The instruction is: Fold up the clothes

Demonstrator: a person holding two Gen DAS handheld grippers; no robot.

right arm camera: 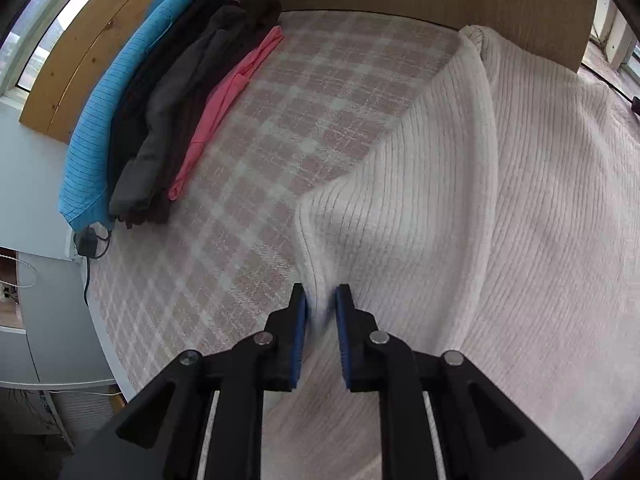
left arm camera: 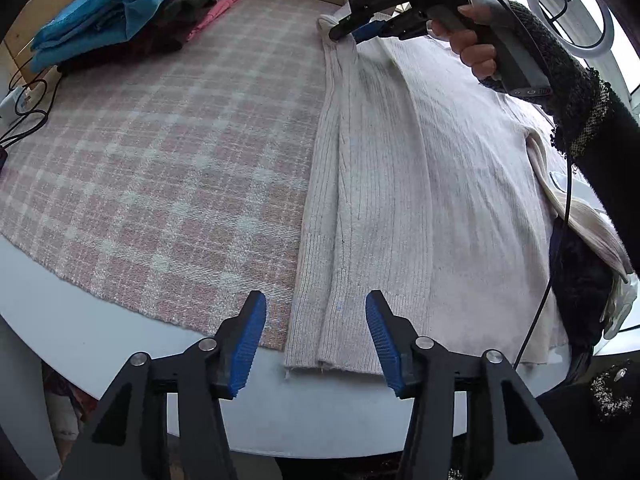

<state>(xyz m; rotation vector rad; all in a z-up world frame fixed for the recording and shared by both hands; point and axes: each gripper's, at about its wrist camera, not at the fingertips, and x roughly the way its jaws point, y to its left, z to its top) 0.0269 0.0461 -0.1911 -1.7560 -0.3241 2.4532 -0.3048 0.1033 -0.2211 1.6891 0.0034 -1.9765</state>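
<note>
A white ribbed sweater [left arm camera: 420,184] lies flat on the plaid cloth, its left side folded inward along a long straight edge. My left gripper [left arm camera: 316,340] hovers open over the near hem, both blue pads clear of the knit. At the far end, my right gripper [left arm camera: 344,34] is held by a person's hand [left arm camera: 476,48] at the sweater's top left corner. In the right wrist view the right gripper [right arm camera: 322,316] stands narrow, with a raised ridge of the sweater [right arm camera: 500,200] pinched between its pads.
A stack of folded clothes [left arm camera: 112,12] [right arm camera: 160,120], blue, dark, grey and pink, sits at the far left of the plaid cloth [left arm camera: 160,160]. The white table rim [left arm camera: 80,320] curves in front. Cables [left arm camera: 28,112] lie at the left, a ring light [left arm camera: 568,4] stands at the right.
</note>
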